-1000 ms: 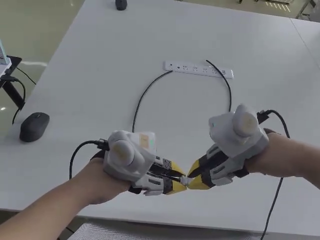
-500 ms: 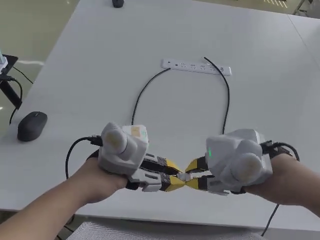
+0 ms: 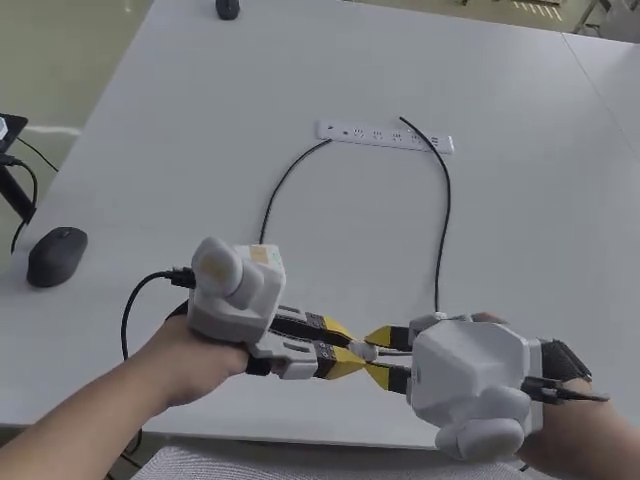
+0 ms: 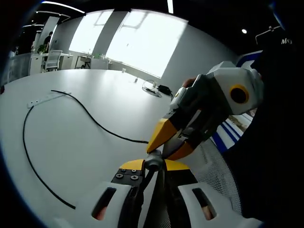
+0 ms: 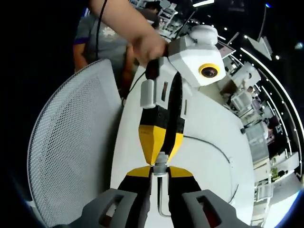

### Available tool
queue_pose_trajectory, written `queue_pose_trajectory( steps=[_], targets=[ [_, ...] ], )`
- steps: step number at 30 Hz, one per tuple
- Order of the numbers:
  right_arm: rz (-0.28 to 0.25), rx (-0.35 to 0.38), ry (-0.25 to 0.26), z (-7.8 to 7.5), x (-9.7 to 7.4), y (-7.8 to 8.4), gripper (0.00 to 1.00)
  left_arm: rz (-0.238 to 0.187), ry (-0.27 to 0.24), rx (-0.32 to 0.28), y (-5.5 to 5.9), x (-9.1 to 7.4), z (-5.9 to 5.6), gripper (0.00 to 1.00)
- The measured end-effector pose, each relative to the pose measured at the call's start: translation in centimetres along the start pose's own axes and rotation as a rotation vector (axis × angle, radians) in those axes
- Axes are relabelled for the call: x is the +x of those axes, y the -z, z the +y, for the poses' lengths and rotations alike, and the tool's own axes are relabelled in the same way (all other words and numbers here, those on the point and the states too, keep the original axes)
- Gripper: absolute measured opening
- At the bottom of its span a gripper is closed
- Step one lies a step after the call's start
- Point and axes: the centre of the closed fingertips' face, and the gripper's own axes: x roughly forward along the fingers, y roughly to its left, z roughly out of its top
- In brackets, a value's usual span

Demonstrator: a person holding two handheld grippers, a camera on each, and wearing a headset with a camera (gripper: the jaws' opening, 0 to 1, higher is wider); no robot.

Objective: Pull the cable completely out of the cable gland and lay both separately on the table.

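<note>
The small grey cable gland (image 3: 368, 351) hangs just above the table's near edge, pinched from both sides. My left gripper (image 3: 352, 358) comes in from the left and is shut on it; in the left gripper view the gland (image 4: 153, 160) sits at my own yellow tips. My right gripper (image 3: 380, 352) comes from the right, tip to tip with the left, shut on the same gland (image 5: 161, 161). The black cable (image 3: 447, 220) loops across the table and runs in behind the right gripper. Where it joins the gland is hidden.
A white power strip (image 3: 385, 137) lies at the far middle of the white table (image 3: 200, 120), inside the cable's loop. A dark mouse (image 3: 57, 255) rests at the left edge. A mesh chair (image 5: 71, 142) stands below the near edge.
My right hand has swung down and toward me around the joined tips, so the right gripper's body sits lower now. Both grippers stay shut on the gland. The head camera shifted slightly.
</note>
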Motion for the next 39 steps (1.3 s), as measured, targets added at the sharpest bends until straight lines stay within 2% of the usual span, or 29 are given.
queue_pose_trajectory(
  steps=[1, 4, 6, 9, 11, 14, 16, 19, 21, 24, 25, 26, 28, 30, 31, 33, 39],
  targets=[
    [0.001, 0.012, -0.014, 0.1, 0.0, 0.1, 0.07, 0.009, 0.003, 0.008, 0.1, 0.1, -0.1, 0.15],
    [-0.007, 0.028, -0.018, -0.2, -0.1, 0.1, 0.08, 0.002, -0.001, 0.029, -0.1, 0.1, -0.2, 0.15],
    [-0.016, 0.073, -0.039, -0.1, -0.2, 0.1, 0.08, 0.006, 0.007, 0.036, -0.1, 0.1, -0.3, 0.15],
    [-0.016, 0.094, -0.052, -0.4, -0.3, 0.4, 0.09, 0.003, -0.003, 0.080, -0.3, 0.0, -0.2, 0.15],
    [-0.013, 0.130, -0.067, -0.5, -0.4, 0.7, 0.13, 0.010, -0.005, 0.093, -0.1, 0.0, -0.3, 0.15],
    [-0.063, 0.210, -0.114, -0.8, -1.0, 0.3, 0.16, 0.025, -0.014, 0.160, 0.2, 0.0, -0.2, 0.15],
    [-0.096, 0.295, -0.191, -0.5, -1.3, 0.0, 0.16, 0.032, -0.019, 0.221, 0.2, 0.0, -0.2, 0.15],
    [-0.104, 0.394, -0.320, -0.4, -1.4, 0.2, 0.19, 0.054, -0.016, 0.275, 0.7, 0.2, -0.6, 0.15],
    [-0.109, 0.384, -0.357, -0.7, -1.2, 0.3, 0.17, 0.062, -0.012, 0.304, 0.8, 0.3, -0.8, 0.15],
    [-0.102, 0.461, -0.477, -0.2, -1.0, 0.1, 0.19, 0.069, -0.007, 0.324, 0.8, 0.4, -1.1, 0.15],
    [-0.106, 0.470, -0.494, -0.3, -0.9, 0.0, 0.20, 0.070, -0.006, 0.328, 0.7, 0.4, -1.2, 0.15],
    [-0.104, 0.488, -0.546, 0.2, -0.9, -0.1, 0.20, 0.072, -0.005, 0.336, 0.7, 0.4, -1.2, 0.15],
    [-0.092, 0.488, -0.579, 0.3, -0.6, 0.1, 0.18, 0.078, -0.005, 0.342, 0.7, 0.5, -1.2, 0.15],
    [-0.076, 0.516, -0.642, 1.1, -0.7, 0.1, 0.16, 0.083, -0.004, 0.353, 0.7, 0.5, -1.2, 0.15],
    [-0.062, 0.527, -0.659, 1.3, -0.7, 0.3, 0.16, 0.086, -0.001, 0.359, 0.6, 0.5, -1.3, 0.15],
    [-0.053, 0.514, -0.661, 1.3, -0.3, 0.5, 0.16, 0.091, 0.003, 0.368, 0.6, 0.6, -1.4, 0.15],
    [-0.045, 0.522, -0.708, 1.6, -0.3, 0.6, 0.10, 0.103, 0.007, 0.373, 0.8, 0.7, -1.4, 0.15]
  ],
)
